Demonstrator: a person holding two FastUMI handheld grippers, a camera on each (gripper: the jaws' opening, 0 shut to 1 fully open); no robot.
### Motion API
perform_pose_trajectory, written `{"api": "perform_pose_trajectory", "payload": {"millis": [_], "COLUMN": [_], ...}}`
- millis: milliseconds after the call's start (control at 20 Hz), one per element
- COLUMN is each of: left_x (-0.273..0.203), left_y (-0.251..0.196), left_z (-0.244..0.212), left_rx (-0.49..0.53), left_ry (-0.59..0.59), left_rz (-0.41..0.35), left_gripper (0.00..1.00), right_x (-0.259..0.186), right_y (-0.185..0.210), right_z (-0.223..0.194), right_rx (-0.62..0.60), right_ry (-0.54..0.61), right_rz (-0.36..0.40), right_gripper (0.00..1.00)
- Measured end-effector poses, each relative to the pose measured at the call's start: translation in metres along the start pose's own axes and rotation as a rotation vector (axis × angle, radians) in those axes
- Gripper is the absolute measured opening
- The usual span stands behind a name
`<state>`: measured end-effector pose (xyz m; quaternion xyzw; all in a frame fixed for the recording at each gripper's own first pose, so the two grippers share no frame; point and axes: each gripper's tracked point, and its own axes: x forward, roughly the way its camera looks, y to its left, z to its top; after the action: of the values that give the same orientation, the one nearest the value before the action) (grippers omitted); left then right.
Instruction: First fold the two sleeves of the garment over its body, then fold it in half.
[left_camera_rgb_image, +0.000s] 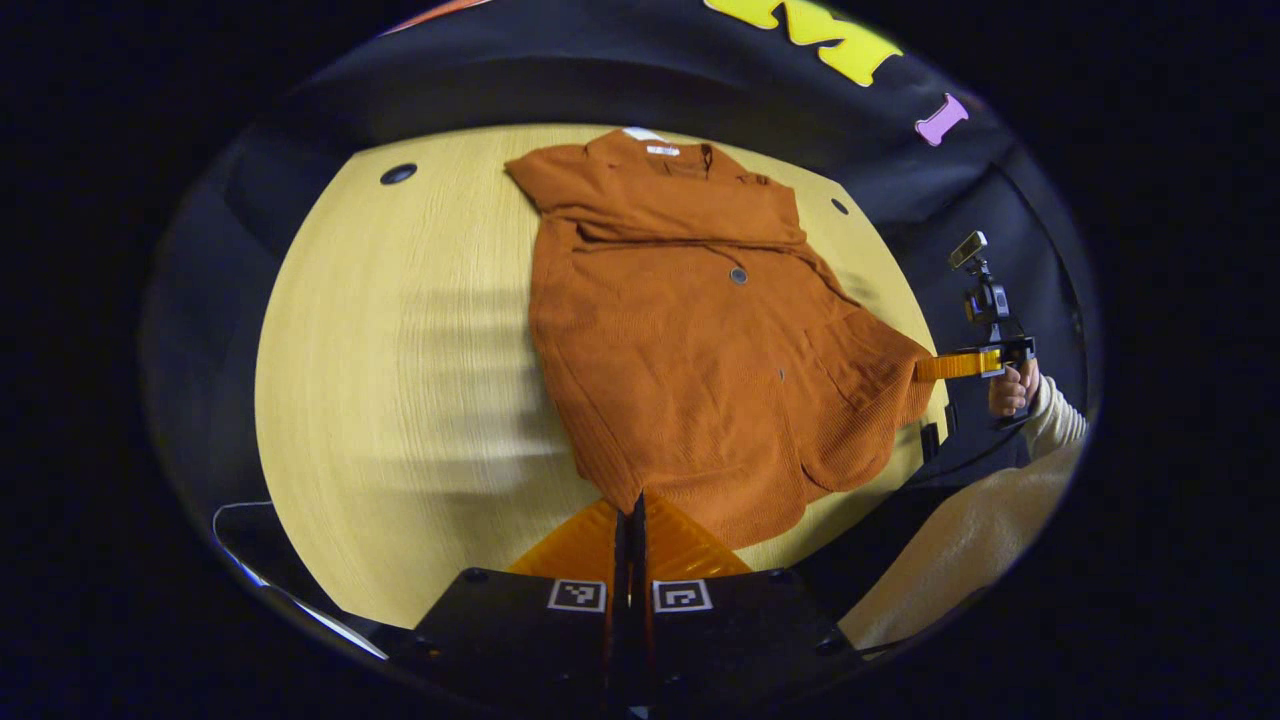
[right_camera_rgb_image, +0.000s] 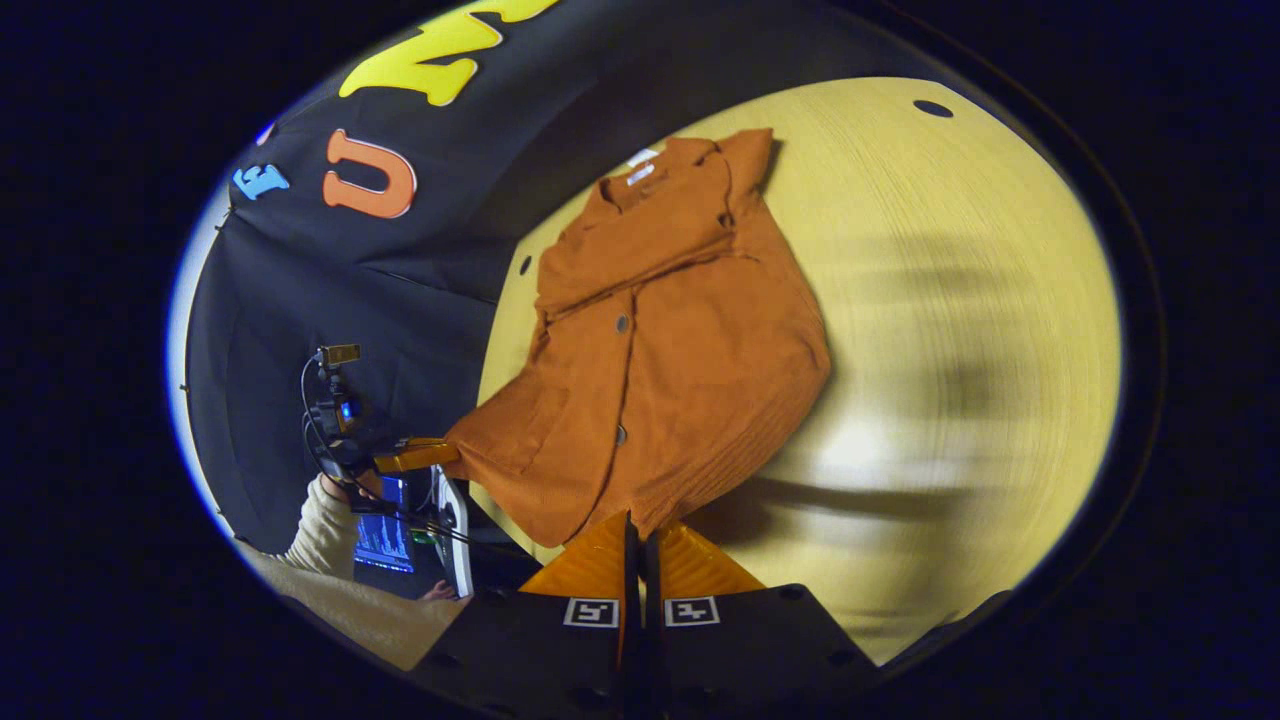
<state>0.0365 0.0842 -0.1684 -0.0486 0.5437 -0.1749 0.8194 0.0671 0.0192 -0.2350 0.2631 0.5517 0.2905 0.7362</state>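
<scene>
Rust-orange garment (left_camera_rgb_image: 690, 340) is spread on the pale wooden table (left_camera_rgb_image: 400, 400), its collar and white label at the far edge and its hem toward the near edge. Both sleeves are laid folded across the upper body, forming a band just below the collar, and a dark button is seen on the front. The two near hem corners are lifted off the tabletop. In the left gripper view, the left gripper (left_camera_rgb_image: 637, 505) is seen at the bottom with its fingers pressed together on the near hem, the cloth pinched between them. In the same view the right gripper (left_camera_rgb_image: 925, 368) is seen farther off at the right, clamped on the other hem corner, which is pulled out past the table's edge; it is held by a hand (left_camera_rgb_image: 1012, 388) in a cream sleeve (left_camera_rgb_image: 1055, 420). In the right gripper view, the right gripper's fingers are likewise closed on the hem at the bottom of the frame, and the left gripper is seen at the left, gripping its corner.
</scene>
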Motion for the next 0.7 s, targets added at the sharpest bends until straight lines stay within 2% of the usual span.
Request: {"api": "perform_pose_trajectory", "payload": {"millis": [150,250,500,700], "left_x": [-0.011,-0.017,-0.016,-0.005], "left_y": [0.008,0.007,0.015,0.036], "left_z": [0.038,0.069,0.147,0.209], "left_rx": [-0.052,-0.044,-0.041,-0.126], "left_ry": [-0.061,-0.107,-0.232,-0.338], "left_rz": [0.032,0.025,0.012,-0.002], "left_gripper": [0.03,0.03,0.03,0.03], "right_x": [-0.005,-0.007,-0.014,-0.014], "right_y": [0.024,0.038,0.059,0.065], "right_z": [0.031,0.054,0.125,0.185], "right_rx": [0.002,0.019,0.028,0.051], "right_ry": [-0.034,-0.065,-0.160,-0.234], "right_rz": [0.042,0.063,0.060,0.055], "right_gripper": [0.02,0.02,0.02,0.02]}}
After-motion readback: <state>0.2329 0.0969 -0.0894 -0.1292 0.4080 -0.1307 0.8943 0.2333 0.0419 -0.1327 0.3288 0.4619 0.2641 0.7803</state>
